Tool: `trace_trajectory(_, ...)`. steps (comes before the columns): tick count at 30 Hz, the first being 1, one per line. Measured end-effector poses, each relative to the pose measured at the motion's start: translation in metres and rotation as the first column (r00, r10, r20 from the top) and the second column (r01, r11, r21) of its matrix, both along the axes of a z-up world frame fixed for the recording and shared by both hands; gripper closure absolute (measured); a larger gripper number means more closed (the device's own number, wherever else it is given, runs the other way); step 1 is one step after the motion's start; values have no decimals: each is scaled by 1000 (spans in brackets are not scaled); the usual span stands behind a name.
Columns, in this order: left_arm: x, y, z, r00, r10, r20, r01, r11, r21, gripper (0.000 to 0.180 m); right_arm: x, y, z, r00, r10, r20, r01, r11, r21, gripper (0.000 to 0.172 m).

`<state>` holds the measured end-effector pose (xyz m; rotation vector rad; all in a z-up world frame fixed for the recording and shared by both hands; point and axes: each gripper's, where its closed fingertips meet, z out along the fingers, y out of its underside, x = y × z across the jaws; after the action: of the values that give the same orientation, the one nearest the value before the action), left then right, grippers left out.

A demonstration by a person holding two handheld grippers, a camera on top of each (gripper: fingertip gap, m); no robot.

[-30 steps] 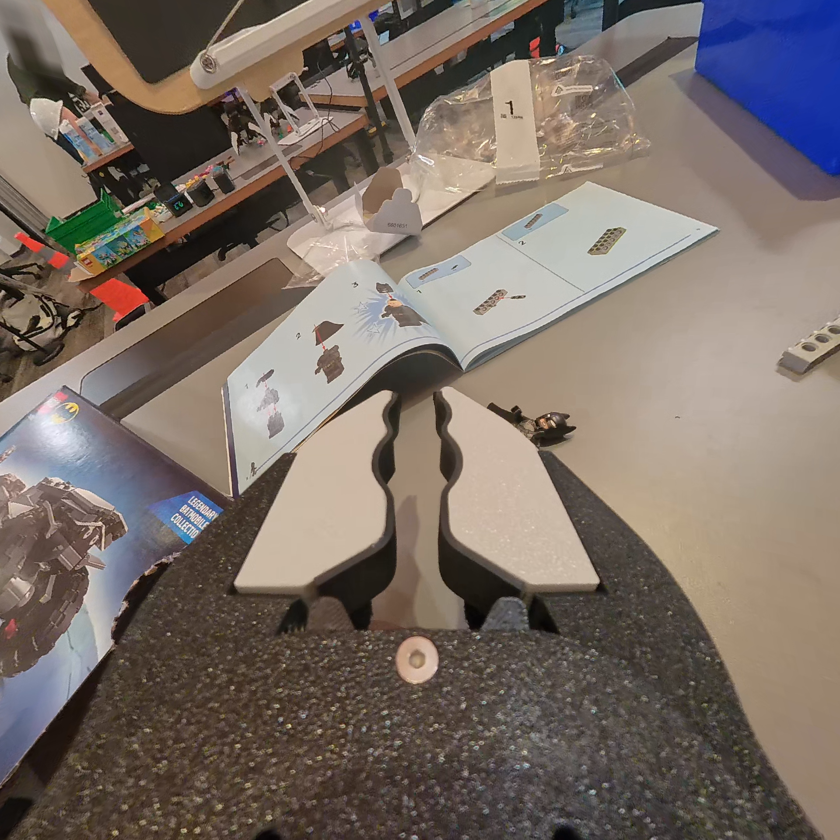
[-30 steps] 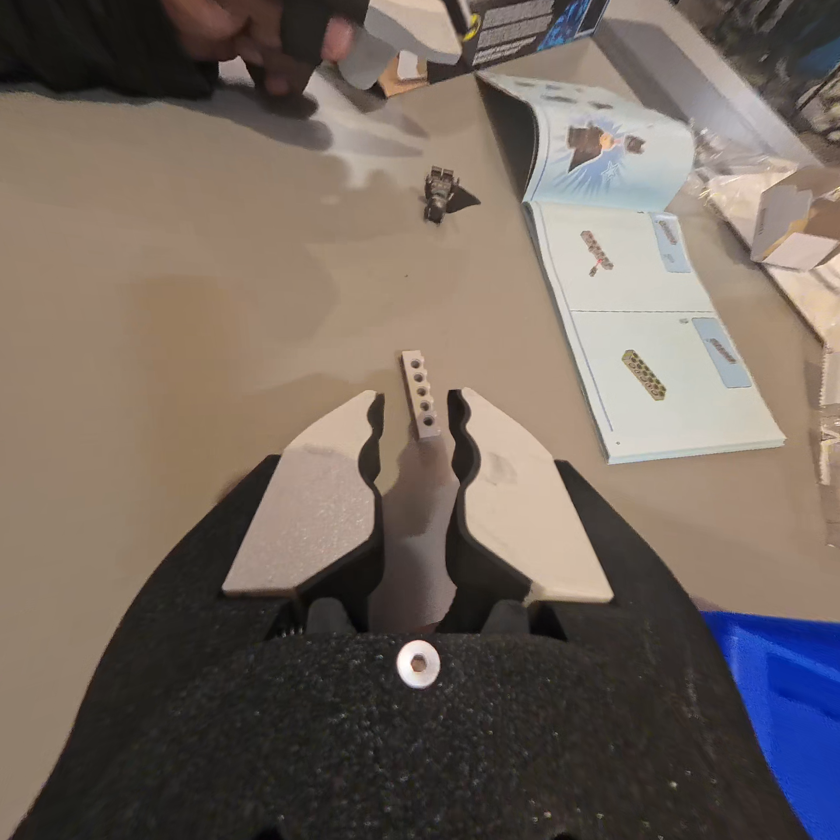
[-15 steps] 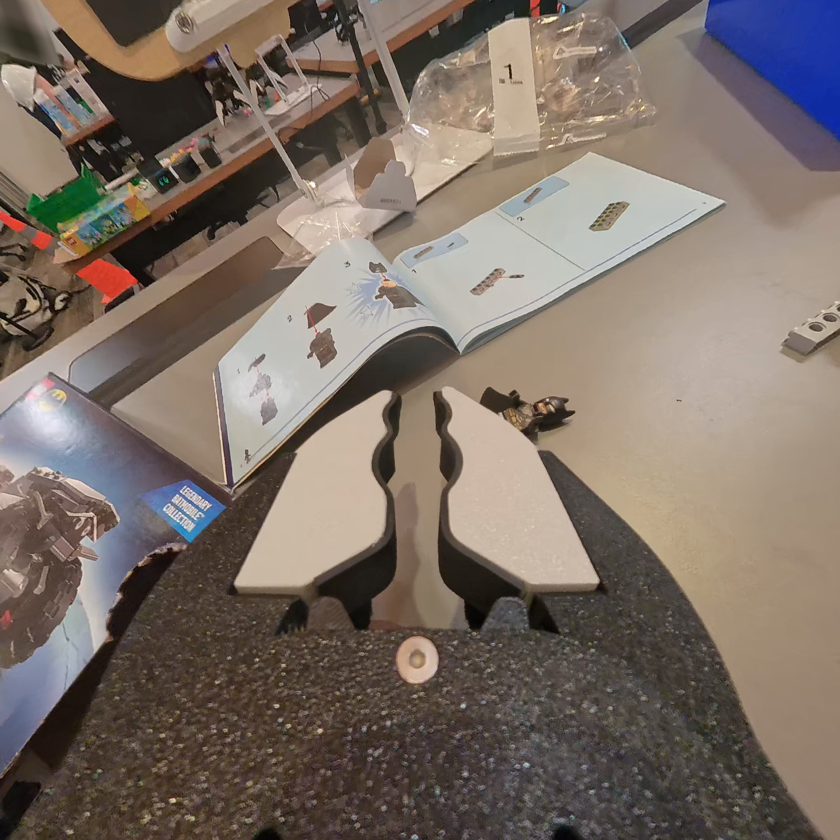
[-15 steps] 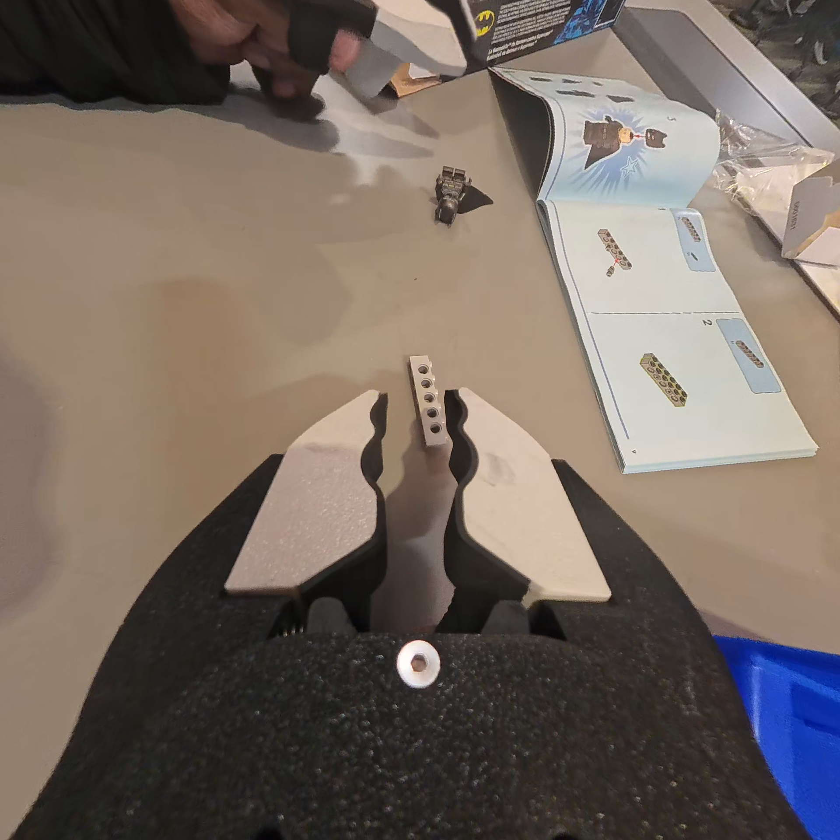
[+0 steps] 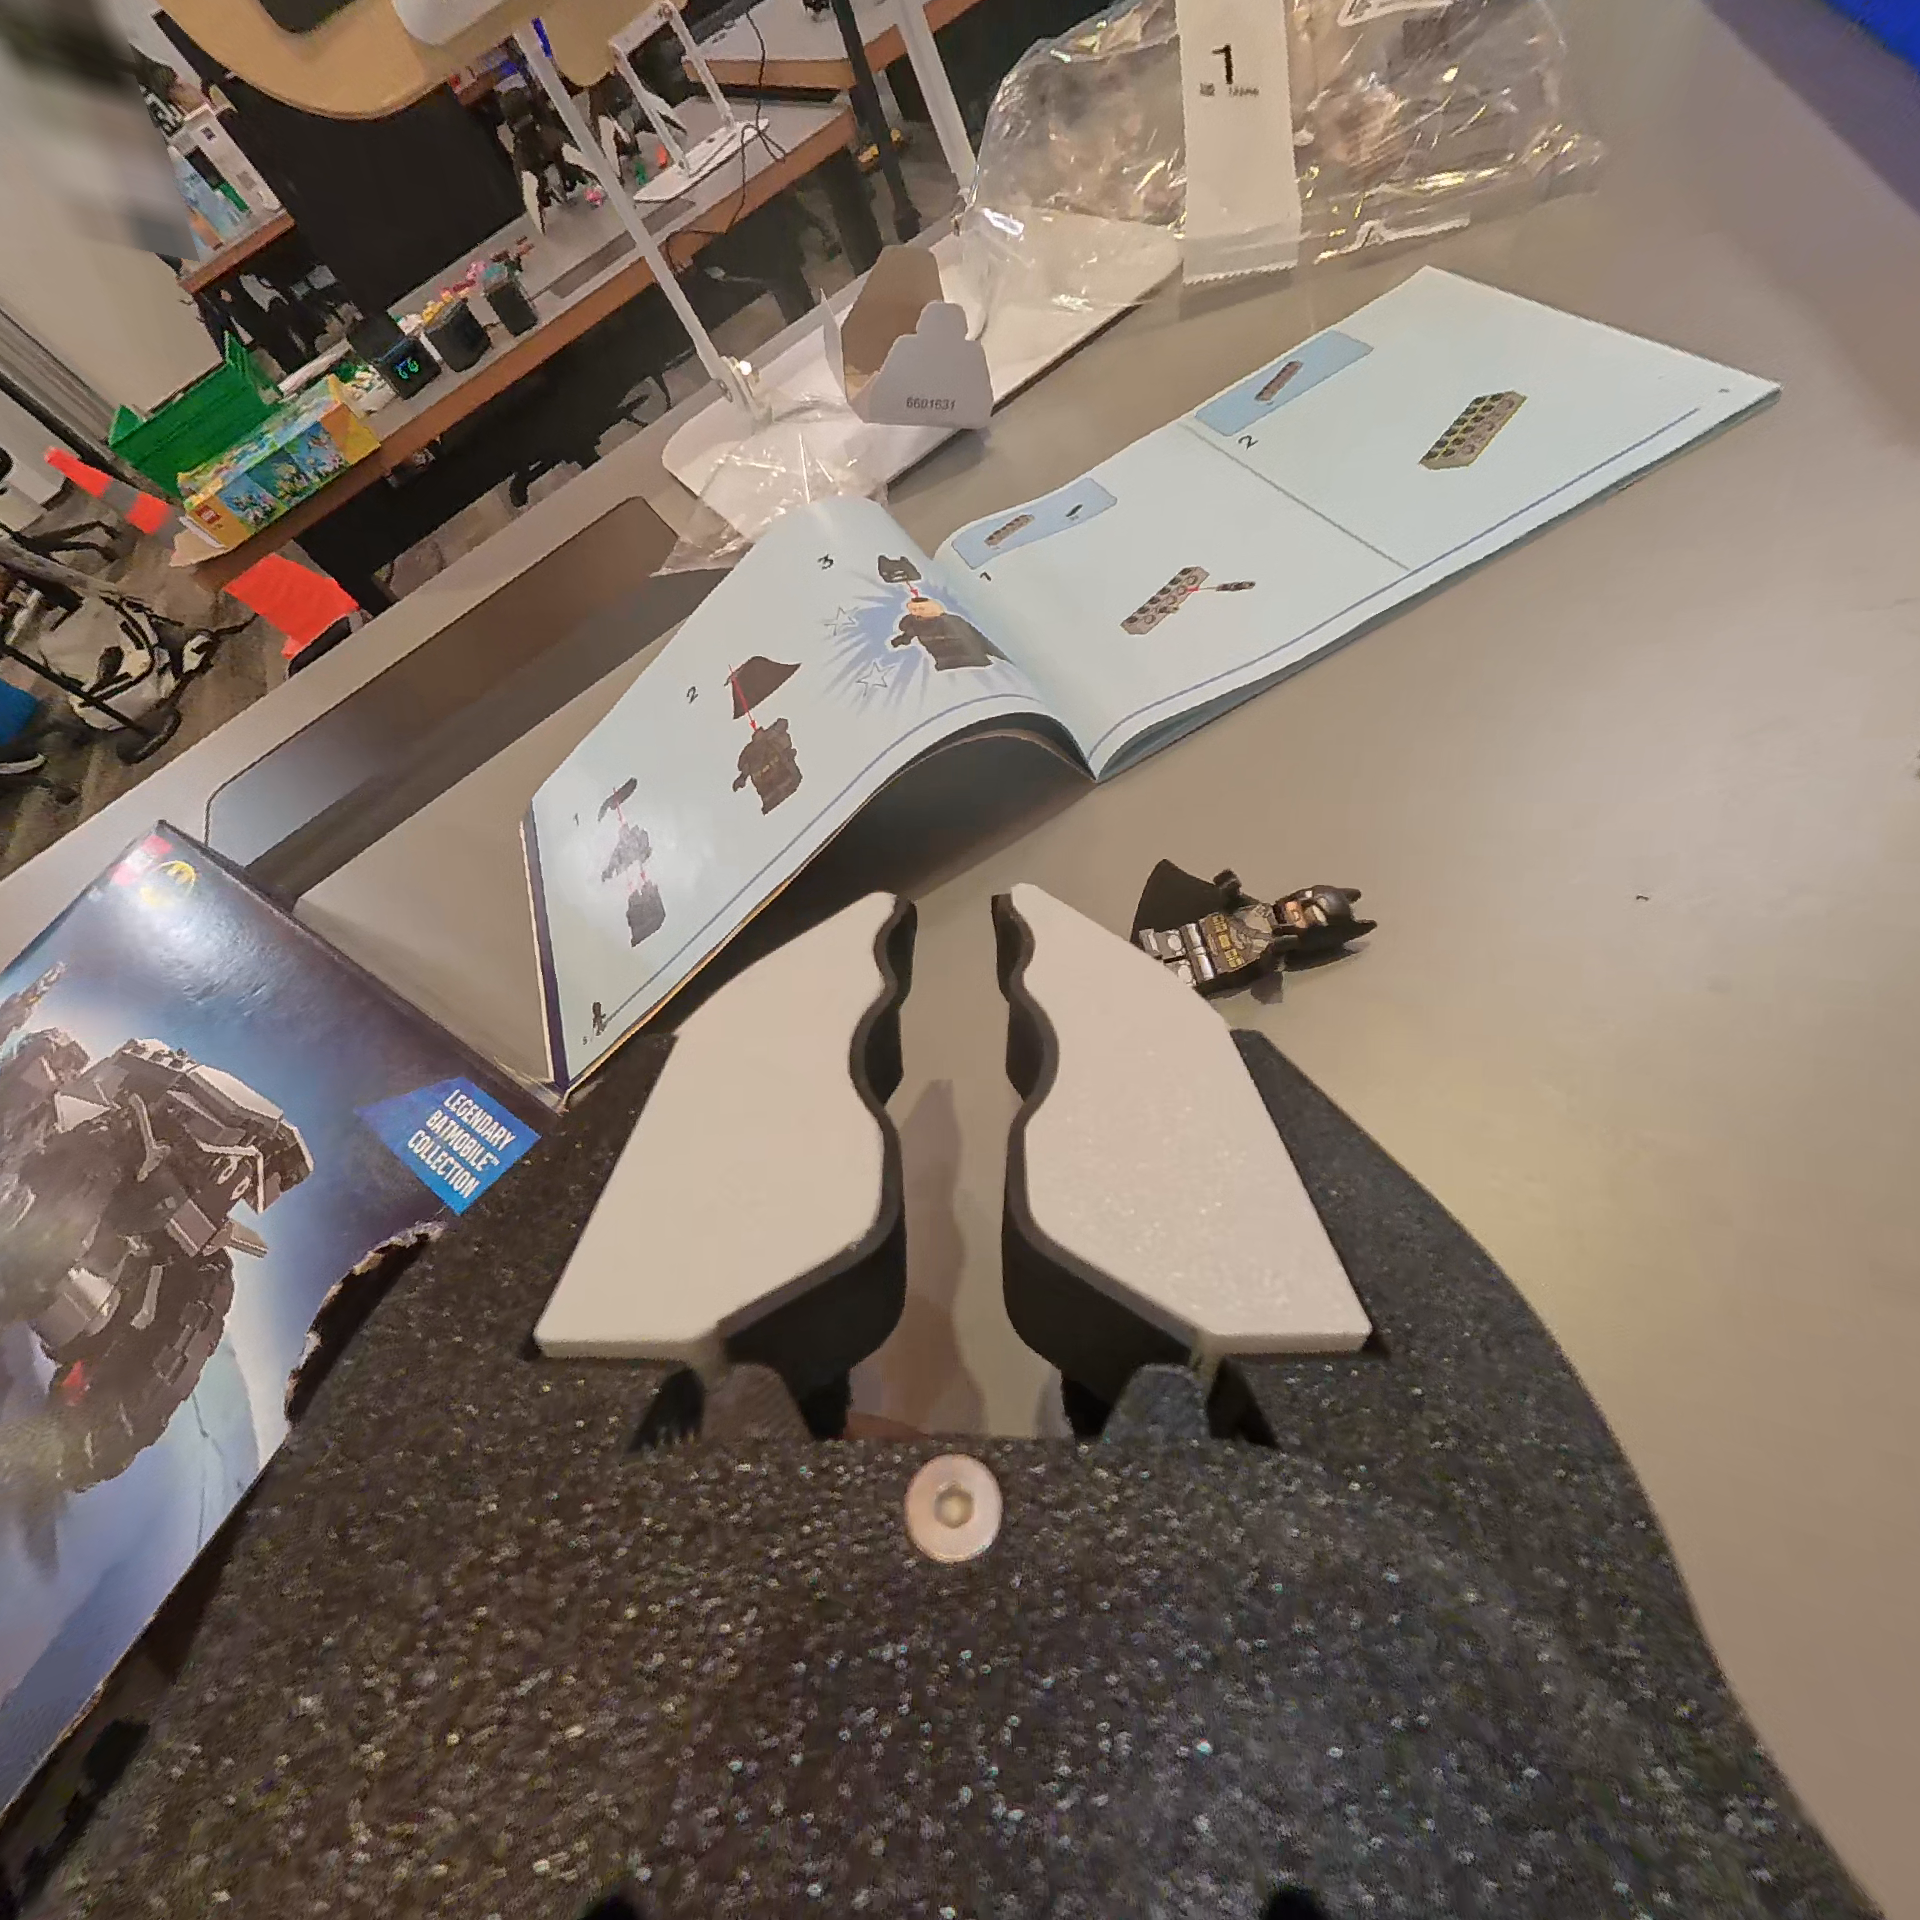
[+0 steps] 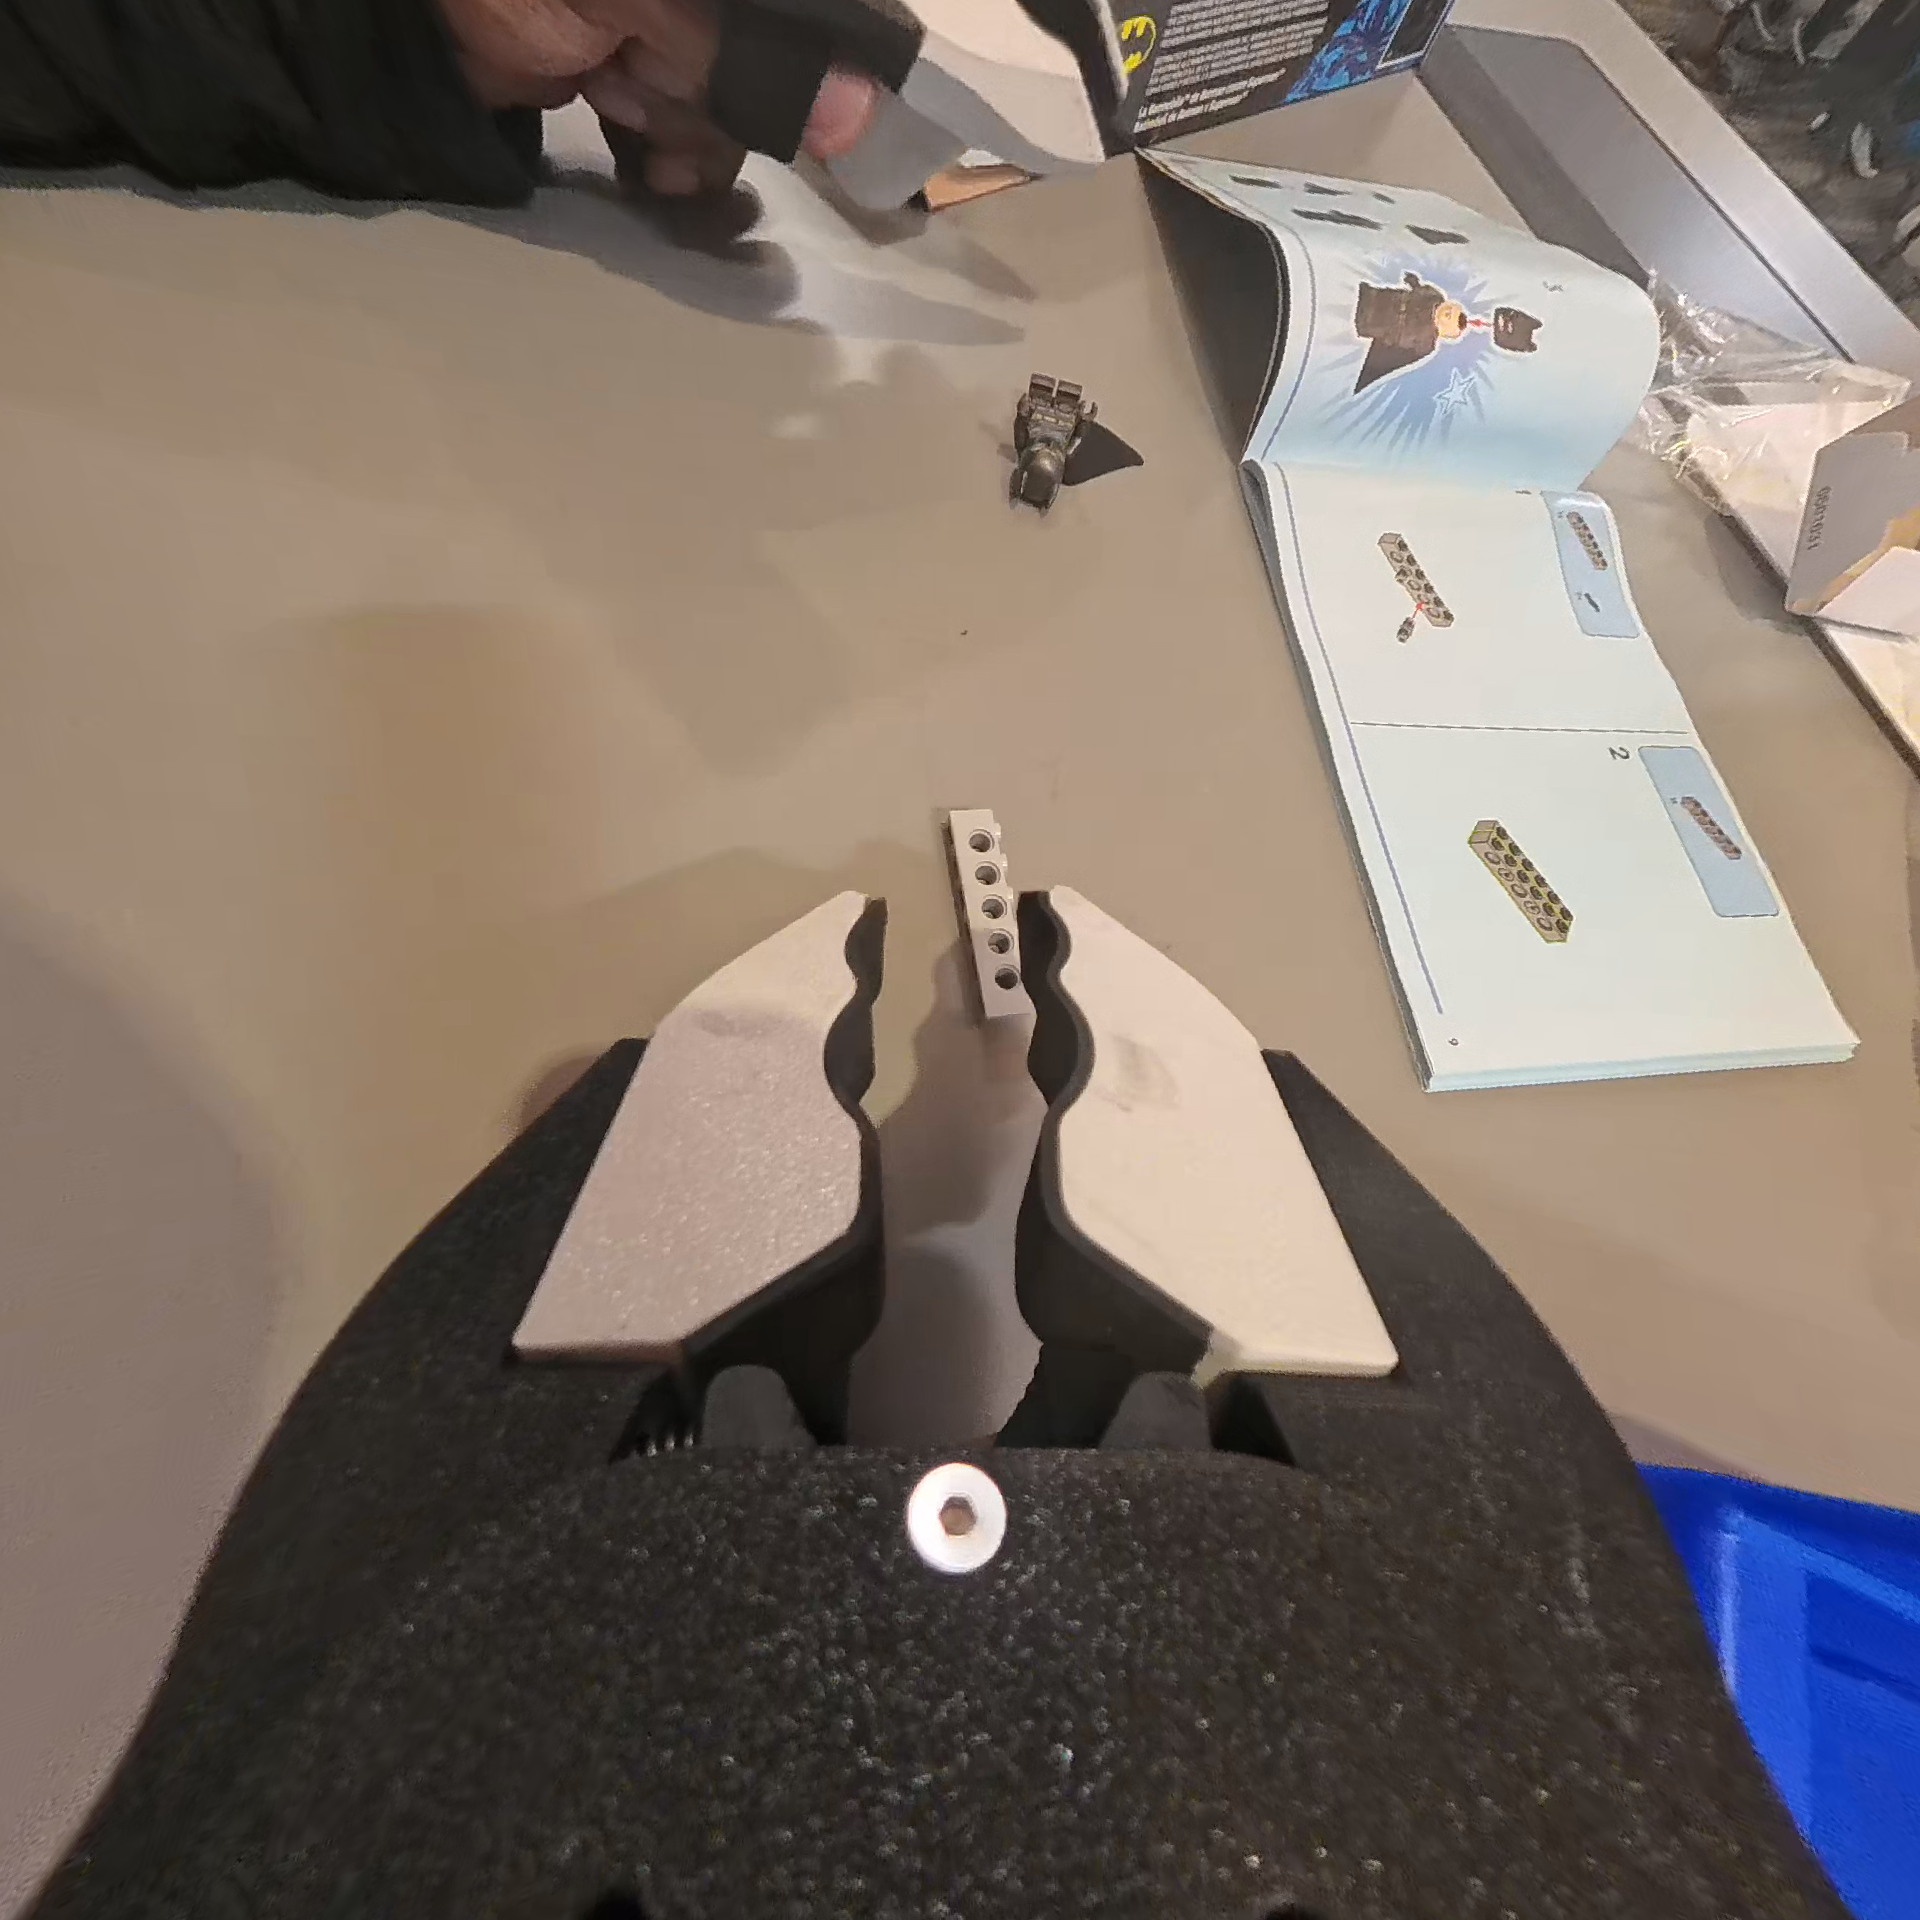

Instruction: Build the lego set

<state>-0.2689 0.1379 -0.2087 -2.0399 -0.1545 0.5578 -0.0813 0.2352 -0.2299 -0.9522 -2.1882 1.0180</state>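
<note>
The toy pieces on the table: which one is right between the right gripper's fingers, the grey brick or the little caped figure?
The grey brick with holes. It lies between the right gripper's open fingers; the caped figure lies farther off.

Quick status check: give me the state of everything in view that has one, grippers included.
Left gripper: open, empty.
Right gripper: open, grey holed beam between its fingers, gap on the left side.
Instruction booklet: open.
Minifigure: lying down.
Set box: torn open.

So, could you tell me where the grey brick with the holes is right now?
In the right wrist view the grey brick lies on the table between the right gripper's open fingers, close against the right one, left of the open booklet.
</note>
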Motion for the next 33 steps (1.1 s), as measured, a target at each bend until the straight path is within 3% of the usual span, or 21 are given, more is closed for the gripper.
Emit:
trace_trajectory(6,10,5,-5,997,-73,13,74,997,-33,165,-3,2,-8,996,-14,86,16,1000,-23,143)
trace_trajectory(10,29,10,16,974,-204,104,188,972,142,165,-3,3,-7,997,-17,73,18,1000,-21,143)
trace_trajectory(14,67,24,37,862,-408,300,292,885,364,158,-3,3,-7,997,-17,80,19,1000,-22,143)
trace_trajectory(17,102,43,38,753,-511,414,346,843,412,143,-4,3,-7,996,-18,89,21,999,-36,143)
trace_trajectory(20,133,58,27,724,-557,408,442,828,345,132,-4,3,-9,995,-14,104,18,999,-41,143)
trace_trajectory(24,148,63,20,742,-576,343,512,817,265,130,-4,2,-11,993,-10,117,14,999,-31,142)
trace_trajectory(33,152,67,8,783,-542,306,519,840,161,130,-3,1,-10,993,-1,119,7,999,-49,142)
